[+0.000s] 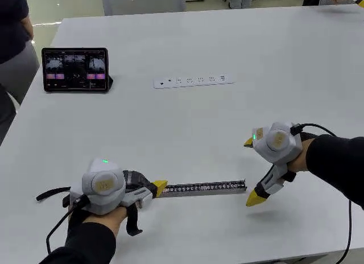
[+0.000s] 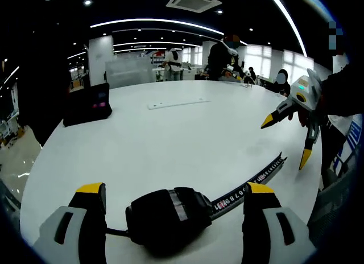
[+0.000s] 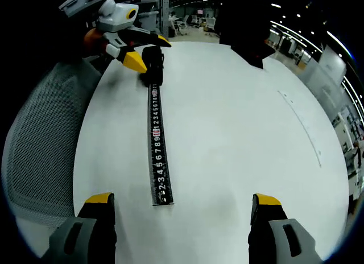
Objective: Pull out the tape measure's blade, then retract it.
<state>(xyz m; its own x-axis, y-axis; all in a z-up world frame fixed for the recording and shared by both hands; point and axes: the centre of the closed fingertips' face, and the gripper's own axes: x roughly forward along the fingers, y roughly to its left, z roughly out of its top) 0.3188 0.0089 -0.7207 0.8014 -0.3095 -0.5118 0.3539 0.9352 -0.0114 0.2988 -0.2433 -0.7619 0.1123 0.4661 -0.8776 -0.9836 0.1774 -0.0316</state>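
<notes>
We find the blade point(image 3: 156, 144) extended flat on the bench point(image 1: 239, 42), its tip ungripped between the wide jaws of the right gripper point(image 3: 183, 199). The left gripper point(image 2: 173, 190), also wide, straddles the tape measure case point(image 2: 165, 218) at near left. We judge retraction due: it calls for steadying the case and letting the blade run in.
</notes>
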